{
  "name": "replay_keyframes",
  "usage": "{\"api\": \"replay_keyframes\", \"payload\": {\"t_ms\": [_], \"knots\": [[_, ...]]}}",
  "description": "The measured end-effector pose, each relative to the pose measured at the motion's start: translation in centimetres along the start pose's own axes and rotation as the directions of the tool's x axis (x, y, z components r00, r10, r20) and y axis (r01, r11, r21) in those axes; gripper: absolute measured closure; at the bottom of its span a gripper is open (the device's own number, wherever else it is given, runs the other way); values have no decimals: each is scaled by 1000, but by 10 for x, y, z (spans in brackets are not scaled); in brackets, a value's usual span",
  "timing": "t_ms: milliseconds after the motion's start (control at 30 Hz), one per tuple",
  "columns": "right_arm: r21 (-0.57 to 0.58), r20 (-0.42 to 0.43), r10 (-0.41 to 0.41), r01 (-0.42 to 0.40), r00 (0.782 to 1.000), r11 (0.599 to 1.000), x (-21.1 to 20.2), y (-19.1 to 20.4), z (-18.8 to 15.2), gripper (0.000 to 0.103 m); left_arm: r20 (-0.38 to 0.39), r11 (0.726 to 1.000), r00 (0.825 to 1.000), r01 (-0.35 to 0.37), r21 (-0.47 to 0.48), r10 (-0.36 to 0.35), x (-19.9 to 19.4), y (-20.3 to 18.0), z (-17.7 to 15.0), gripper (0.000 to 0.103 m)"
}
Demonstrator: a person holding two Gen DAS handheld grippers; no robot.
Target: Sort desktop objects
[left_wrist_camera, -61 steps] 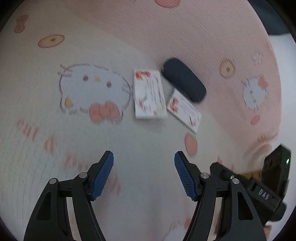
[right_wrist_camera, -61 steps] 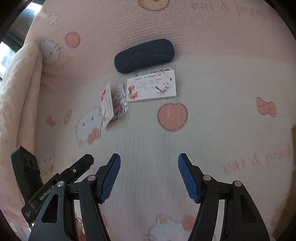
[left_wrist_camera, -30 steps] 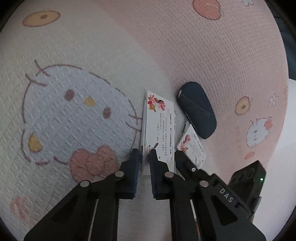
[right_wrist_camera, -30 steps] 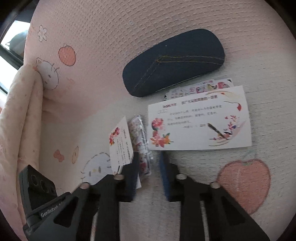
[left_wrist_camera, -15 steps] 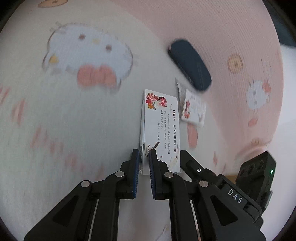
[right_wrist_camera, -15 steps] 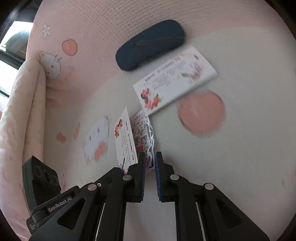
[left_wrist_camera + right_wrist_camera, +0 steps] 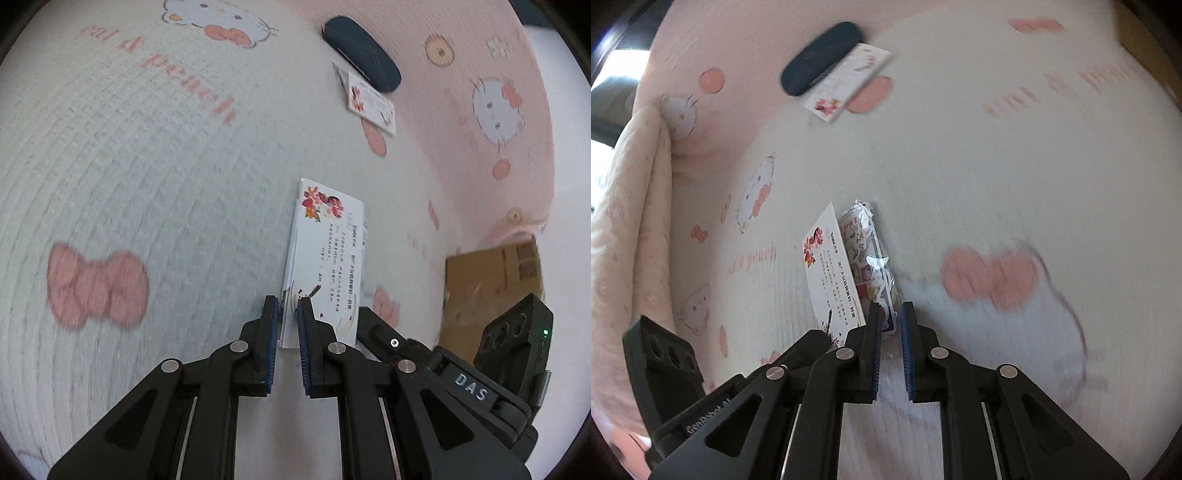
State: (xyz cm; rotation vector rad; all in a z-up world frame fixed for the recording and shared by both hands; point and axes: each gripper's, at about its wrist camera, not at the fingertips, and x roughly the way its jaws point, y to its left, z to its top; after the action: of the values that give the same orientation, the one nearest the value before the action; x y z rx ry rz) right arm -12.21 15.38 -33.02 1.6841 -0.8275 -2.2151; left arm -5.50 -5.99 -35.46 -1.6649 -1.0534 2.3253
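Floral white cards [image 7: 325, 258] sit clamped in the left gripper [image 7: 288, 328], clear of the pink-and-white cartoon-print cloth surface [image 7: 147, 166]; the right gripper [image 7: 889, 325] pinches a clear sticker packet with its card [image 7: 849, 266]. Carrying is the step in hand, I judge. Farther off lie another card [image 7: 371, 101] and a dark blue glasses case [image 7: 362, 51]. Next comes choosing a drop spot for each bundle.

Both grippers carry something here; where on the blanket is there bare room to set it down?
Free: the pale stretch of blanket between the bow print and the held card. Crowded: far corner, where the dark case touches another card.
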Motion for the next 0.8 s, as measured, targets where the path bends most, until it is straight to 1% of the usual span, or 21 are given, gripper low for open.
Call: {"api": "replay_keyframes", "payload": {"t_ms": [33,100,200,267,367,400,433,467,500,533,567,633,733,800], "knots": [[14,-7,4,-4,1000,1000,-3,-3,-5,95,-5,1000,1000,-17,17,17,-2,-1,-4,92],[24,-19,11,-10,1000,1000,-7,-6,-16,95,-7,999,1000,-29,29,29,-3,-2,-9,91],[47,-22,43,-42,999,998,-12,-13,-26,94,-9,999,999,-36,28,36,-4,-4,-10,90],[87,-22,76,-73,997,993,-13,-19,-28,94,-17,999,999,-30,16,30,-5,-2,-10,89],[171,-6,131,-128,991,977,-15,-32,-25,93,-38,1000,999,-3,-12,2,-5,3,-6,88],[184,11,143,-142,990,973,-17,-34,-23,87,-37,999,999,12,-32,-13,-6,6,-4,87],[195,32,157,-160,987,968,-20,-36,-22,76,-36,998,999,26,-52,-28,-6,9,-3,82],[204,56,170,-178,984,963,-23,-38,-21,70,-25,996,999,45,-80,-48,-8,12,-2,74],[209,78,179,-191,981,959,-26,-39,-20,63,-9,993,998,62,-104,-64,-10,13,-1,70],[211,99,186,-203,978,956,-28,-40,-19,62,7,989,997,80,-127,-79,-11,14,0,62],[207,116,188,-209,975,956,-30,-40,-17,62,28,987,996,86,-136,-83,-14,14,1,58],[191,131,191,-214,973,958,-32,-37,-14,62,54,989,996,79,-126,-72,-16,11,5,56],[168,120,200,-219,972,961,-25,-31,-12,58,27,992,996,81,-98,-79,-9,6,12,56],[153,107,198,-213,974,965,-19,-26,-10,58,18,991,996,90,-96,-88,-5,4,15,56]]}}
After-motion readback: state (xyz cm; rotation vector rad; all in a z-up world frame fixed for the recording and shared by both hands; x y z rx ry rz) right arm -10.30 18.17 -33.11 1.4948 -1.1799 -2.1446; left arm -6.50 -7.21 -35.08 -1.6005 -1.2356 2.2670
